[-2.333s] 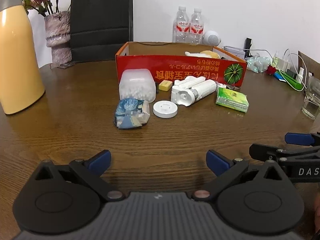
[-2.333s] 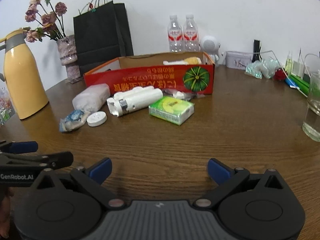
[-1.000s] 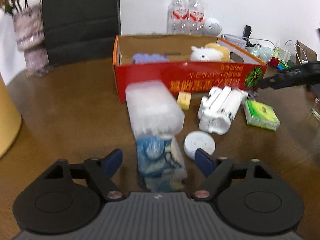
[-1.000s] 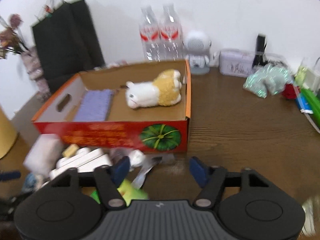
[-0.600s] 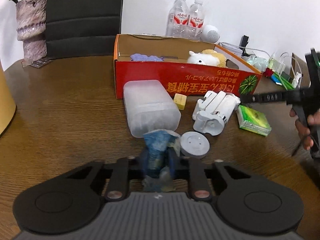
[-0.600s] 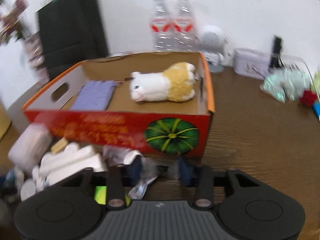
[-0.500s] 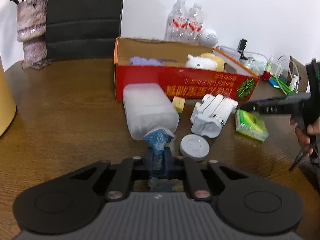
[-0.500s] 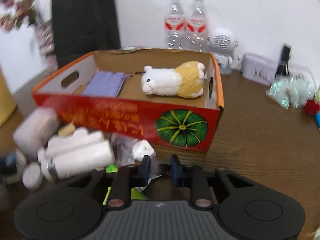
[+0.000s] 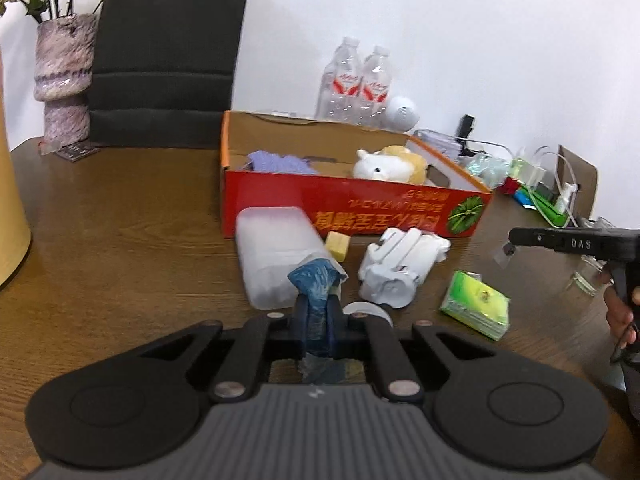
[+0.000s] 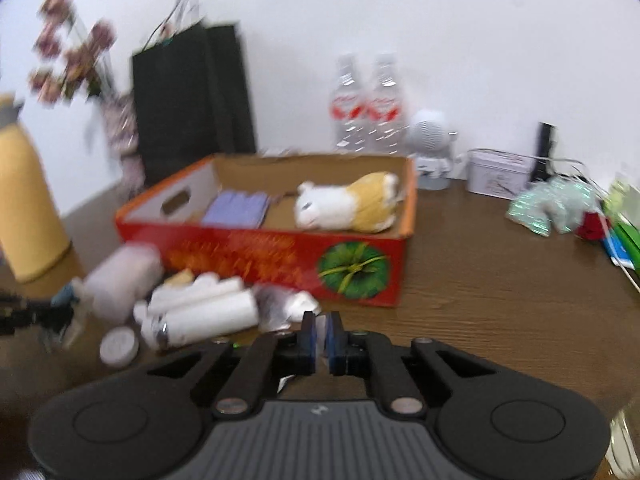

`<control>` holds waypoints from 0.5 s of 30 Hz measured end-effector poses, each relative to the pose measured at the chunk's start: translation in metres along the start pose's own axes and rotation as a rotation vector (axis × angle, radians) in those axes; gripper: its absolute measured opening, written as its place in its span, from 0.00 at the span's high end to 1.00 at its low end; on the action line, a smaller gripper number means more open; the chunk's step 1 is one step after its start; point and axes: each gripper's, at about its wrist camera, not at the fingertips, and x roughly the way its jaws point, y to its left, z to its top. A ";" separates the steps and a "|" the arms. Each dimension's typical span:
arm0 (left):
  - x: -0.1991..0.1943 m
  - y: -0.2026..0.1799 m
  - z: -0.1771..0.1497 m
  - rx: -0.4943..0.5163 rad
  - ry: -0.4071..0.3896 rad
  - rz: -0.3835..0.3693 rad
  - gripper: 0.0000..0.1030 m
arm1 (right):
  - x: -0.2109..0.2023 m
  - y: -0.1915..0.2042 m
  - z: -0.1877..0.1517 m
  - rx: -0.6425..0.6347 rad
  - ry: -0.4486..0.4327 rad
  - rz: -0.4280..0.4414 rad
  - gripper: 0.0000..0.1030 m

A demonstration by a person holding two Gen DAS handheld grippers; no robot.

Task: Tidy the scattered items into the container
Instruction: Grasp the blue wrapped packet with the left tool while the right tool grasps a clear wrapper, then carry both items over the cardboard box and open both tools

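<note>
The open red cardboard box (image 9: 352, 208) holds a plush toy (image 9: 390, 166) and a purple cloth (image 9: 278, 162). In front of it lie a frosted tub (image 9: 276, 252), a yellow block (image 9: 338, 246), a white cylinder pack (image 9: 400, 272), a round white lid (image 9: 368, 312) and a green tissue pack (image 9: 476, 310). My left gripper (image 9: 316, 328) is shut on the blue packet (image 9: 316, 280). My right gripper (image 10: 320, 334) is closing to a thin slit beside the clear wrapper (image 10: 288, 306). In the left wrist view a scrap of clear film (image 9: 505, 254) hangs under the right gripper (image 9: 513, 237).
A yellow flask (image 10: 28, 208), a vase (image 9: 64, 80) and a black paper bag (image 9: 168, 52) stand at the back left. Two water bottles (image 9: 360, 80) are behind the box. A glass (image 9: 588, 280), cables and small clutter (image 9: 540, 196) crowd the right. A hand (image 9: 620, 312) holds the right gripper.
My left gripper closed on the blue packet and has kept it pinched. My right gripper came in over the wrapper by the box, closed there, and drew back a little.
</note>
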 end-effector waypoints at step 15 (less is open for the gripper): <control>-0.034 -0.037 -0.014 0.014 -0.094 0.017 0.90 | -0.045 0.009 -0.017 0.127 -0.074 0.054 0.96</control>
